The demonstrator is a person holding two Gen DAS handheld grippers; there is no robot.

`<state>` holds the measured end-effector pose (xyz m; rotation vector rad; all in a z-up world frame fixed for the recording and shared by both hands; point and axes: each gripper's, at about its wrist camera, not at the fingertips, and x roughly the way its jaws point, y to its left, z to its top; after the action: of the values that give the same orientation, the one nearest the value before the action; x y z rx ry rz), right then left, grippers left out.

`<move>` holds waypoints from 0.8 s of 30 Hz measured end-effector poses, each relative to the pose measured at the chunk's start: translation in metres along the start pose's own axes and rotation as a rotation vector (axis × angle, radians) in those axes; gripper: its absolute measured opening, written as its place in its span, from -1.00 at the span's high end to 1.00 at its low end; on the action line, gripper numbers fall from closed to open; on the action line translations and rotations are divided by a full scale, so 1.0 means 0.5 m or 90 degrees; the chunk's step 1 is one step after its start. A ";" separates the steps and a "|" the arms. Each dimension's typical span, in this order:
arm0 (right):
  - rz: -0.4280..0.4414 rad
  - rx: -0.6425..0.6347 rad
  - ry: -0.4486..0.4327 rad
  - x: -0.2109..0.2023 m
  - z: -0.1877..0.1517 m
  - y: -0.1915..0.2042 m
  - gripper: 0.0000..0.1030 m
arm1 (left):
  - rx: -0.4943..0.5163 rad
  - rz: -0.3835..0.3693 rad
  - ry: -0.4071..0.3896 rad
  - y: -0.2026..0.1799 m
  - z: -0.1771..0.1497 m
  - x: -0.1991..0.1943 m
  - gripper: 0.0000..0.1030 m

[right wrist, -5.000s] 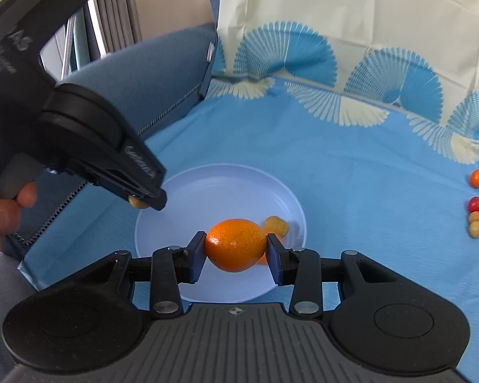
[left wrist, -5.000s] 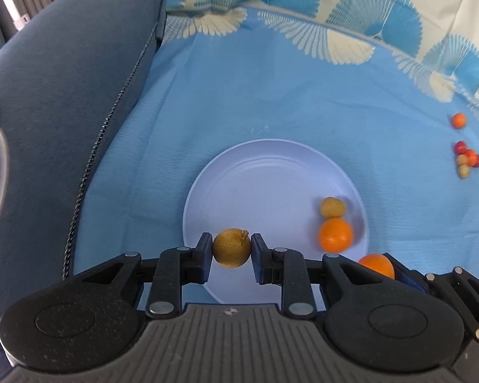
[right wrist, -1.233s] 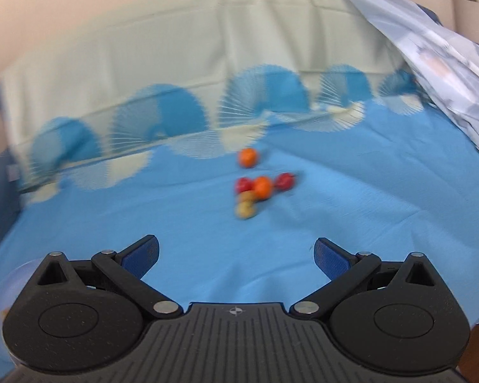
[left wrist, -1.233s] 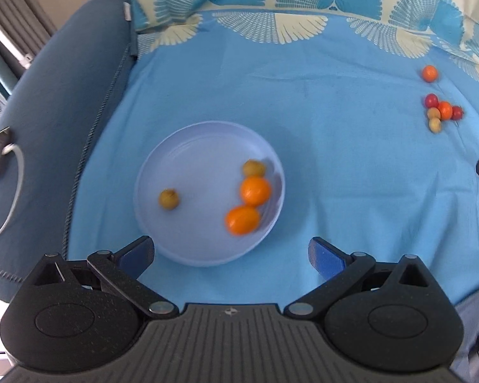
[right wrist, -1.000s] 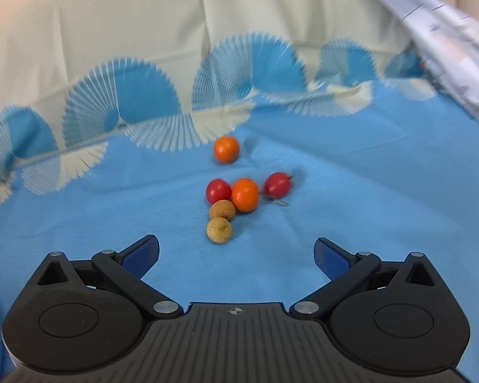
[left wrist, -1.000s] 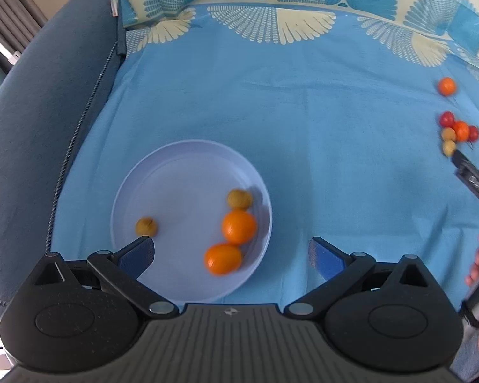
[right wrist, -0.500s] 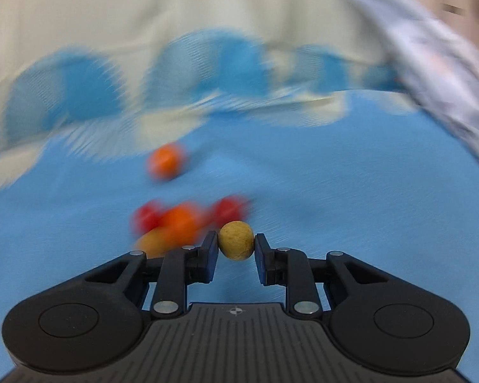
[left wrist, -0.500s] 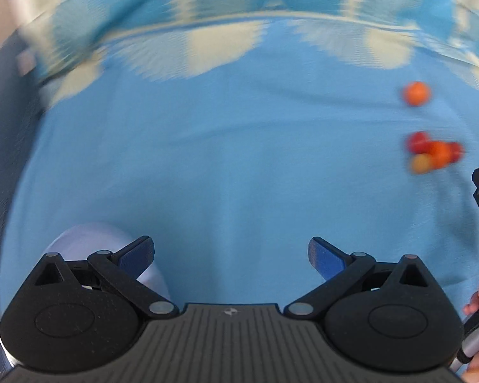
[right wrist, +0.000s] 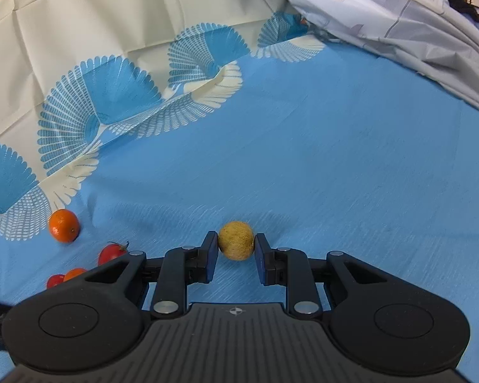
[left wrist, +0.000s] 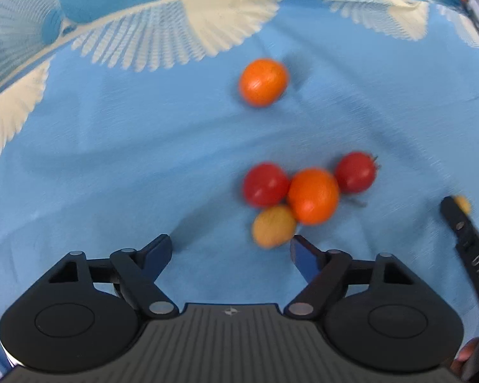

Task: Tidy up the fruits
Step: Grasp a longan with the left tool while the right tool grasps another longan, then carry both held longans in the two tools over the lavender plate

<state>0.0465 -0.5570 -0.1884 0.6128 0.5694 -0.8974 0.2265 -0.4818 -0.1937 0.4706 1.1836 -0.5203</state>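
My left gripper [left wrist: 230,249] is open just short of a cluster of small fruits on the blue cloth: a tan longan [left wrist: 273,227] by its right finger, an orange kumquat [left wrist: 313,196], and two red cherry tomatoes [left wrist: 265,185] [left wrist: 356,172]. A lone orange fruit [left wrist: 262,82] lies farther back. My right gripper [right wrist: 235,249] is shut on a tan longan [right wrist: 235,240] above the cloth. In the right wrist view the lone orange fruit [right wrist: 64,221] and a tomato [right wrist: 111,253] sit at the left. The right gripper also shows at the left wrist view's right edge [left wrist: 462,223].
The blue cloth [right wrist: 335,159] has a cream fan-patterned border [right wrist: 112,95] at the back. A grey-white sheet [right wrist: 399,16] is bunched at the back right. The plate is out of view.
My right gripper has closed on a longan and lifted it away to the right of the cluster. My left gripper has swung from the plate to the fruit cluster, still open.
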 end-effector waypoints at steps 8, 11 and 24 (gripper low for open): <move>0.014 0.013 0.012 0.003 0.003 -0.007 0.50 | 0.029 -0.007 -0.026 -0.012 0.005 -0.013 0.42; 0.017 0.013 0.014 0.003 0.001 -0.004 0.50 | 0.016 -0.015 -0.025 0.002 -0.011 -0.033 0.42; 0.059 -0.070 -0.056 -0.066 -0.021 0.038 0.50 | -0.059 0.105 -0.052 0.160 -0.248 -0.291 0.42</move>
<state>0.0438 -0.5226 -0.1686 0.4932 0.5041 -0.7969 0.1416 -0.3248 -0.0882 0.4582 1.0755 -0.3385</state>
